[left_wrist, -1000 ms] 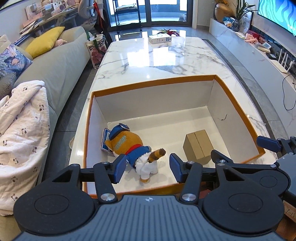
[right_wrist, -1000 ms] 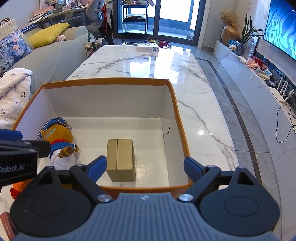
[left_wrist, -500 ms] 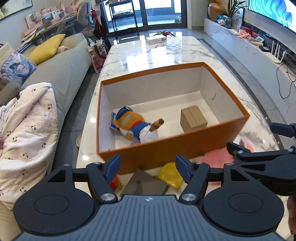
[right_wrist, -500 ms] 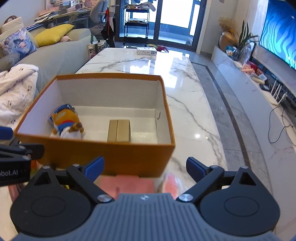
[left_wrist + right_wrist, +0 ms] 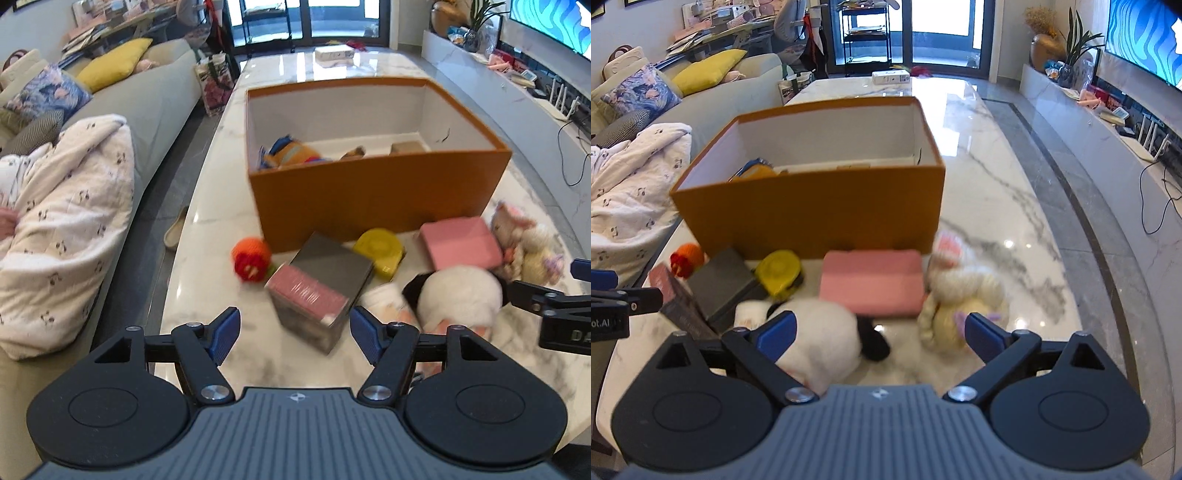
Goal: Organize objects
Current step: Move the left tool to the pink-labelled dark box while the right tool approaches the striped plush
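The left claw (image 5: 293, 334), jaws wide and empty, points at the dark box with a pink shrink-wrapped face (image 5: 319, 291), which lies on the table (image 5: 207, 206) just before the orange storage box (image 5: 376, 192), its long axis angled toward that box's left corner. The right claw (image 5: 881, 336), jaws opening with nothing gripped, hangs over the white-and-black plush (image 5: 820, 339) before the same box, so each claw has its own nearest thing.

A: Left gripper (image 5: 294, 330) status?
B: Lower centre of its frame, angled downward, blue pads spread apart, nothing gripped.
A: Right gripper (image 5: 881, 334)?
B: Lower centre of its frame, angled downward, jaws opening wide, pads pressing on nothing.
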